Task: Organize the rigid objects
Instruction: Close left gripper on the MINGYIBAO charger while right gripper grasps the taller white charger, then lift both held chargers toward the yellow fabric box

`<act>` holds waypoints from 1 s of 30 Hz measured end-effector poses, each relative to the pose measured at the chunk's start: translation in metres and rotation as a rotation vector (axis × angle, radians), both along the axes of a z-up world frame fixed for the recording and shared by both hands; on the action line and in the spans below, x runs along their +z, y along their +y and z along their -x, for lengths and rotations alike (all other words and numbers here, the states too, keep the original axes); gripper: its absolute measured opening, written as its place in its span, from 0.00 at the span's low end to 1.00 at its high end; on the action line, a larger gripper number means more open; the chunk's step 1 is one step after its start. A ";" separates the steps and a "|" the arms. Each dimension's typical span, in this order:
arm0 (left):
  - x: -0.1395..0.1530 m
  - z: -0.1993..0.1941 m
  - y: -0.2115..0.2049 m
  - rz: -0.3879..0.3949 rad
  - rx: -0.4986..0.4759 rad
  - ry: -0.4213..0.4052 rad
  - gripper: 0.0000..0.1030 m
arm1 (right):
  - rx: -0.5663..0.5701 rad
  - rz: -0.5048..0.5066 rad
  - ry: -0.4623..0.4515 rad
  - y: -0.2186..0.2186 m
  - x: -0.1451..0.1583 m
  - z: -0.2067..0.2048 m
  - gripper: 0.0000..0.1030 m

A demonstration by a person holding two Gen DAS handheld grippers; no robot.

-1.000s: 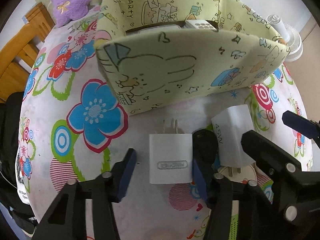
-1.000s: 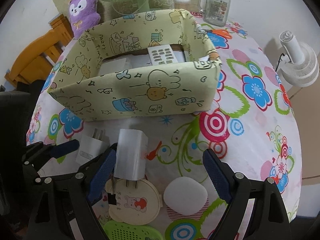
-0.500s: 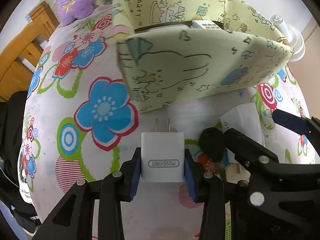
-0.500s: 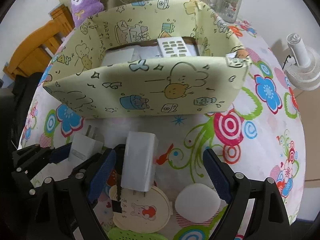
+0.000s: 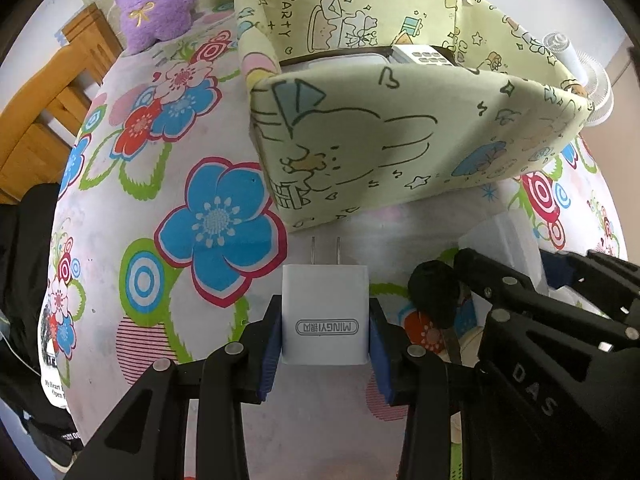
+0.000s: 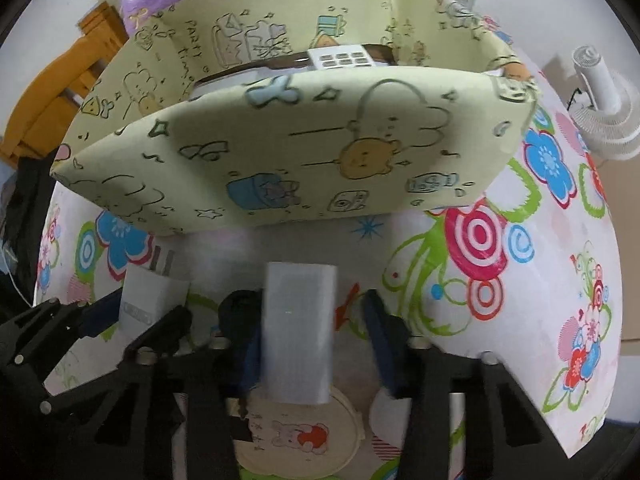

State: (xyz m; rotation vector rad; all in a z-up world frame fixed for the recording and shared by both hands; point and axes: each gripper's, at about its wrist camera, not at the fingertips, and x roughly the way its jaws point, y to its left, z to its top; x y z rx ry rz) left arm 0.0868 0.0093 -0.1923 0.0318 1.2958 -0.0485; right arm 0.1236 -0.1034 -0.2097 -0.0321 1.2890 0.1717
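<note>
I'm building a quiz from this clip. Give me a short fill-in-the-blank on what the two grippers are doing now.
The left gripper is shut on the small white ____.
Its prongs point toward the yellow ____.
The right gripper is ____ around the tall white charger.

Missing: charger; box; open

- Round table [image 5: 132, 208], draped in a white cloth printed with blue and red flowers and green rings.
- Orange wooden chair [image 5: 44, 120] just beyond the far-left edge.
- Purple plush [image 5: 154, 4] sitting at the far rim.
- Pale plain wall [image 6: 560, 4] behind.
- White fan [image 6: 600, 108] off the right edge.
- Even, soft light throughout.
</note>
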 end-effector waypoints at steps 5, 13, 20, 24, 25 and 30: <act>-0.001 -0.001 -0.002 -0.006 0.006 -0.004 0.39 | -0.001 0.010 -0.012 0.005 -0.001 0.001 0.30; 0.002 0.001 -0.009 -0.002 0.024 0.007 0.38 | 0.010 0.009 -0.008 0.000 0.002 0.005 0.29; 0.006 0.001 -0.024 0.000 0.034 0.001 0.38 | 0.013 0.022 -0.005 -0.020 0.004 0.011 0.29; 0.011 0.002 -0.037 -0.004 0.026 -0.004 0.38 | 0.031 0.011 -0.006 -0.029 0.006 0.015 0.29; 0.012 0.002 -0.039 -0.005 0.031 -0.006 0.38 | 0.030 0.003 -0.007 -0.031 0.008 0.016 0.29; 0.022 0.004 -0.048 -0.012 0.040 -0.026 0.38 | 0.038 -0.003 -0.022 -0.041 0.023 0.010 0.29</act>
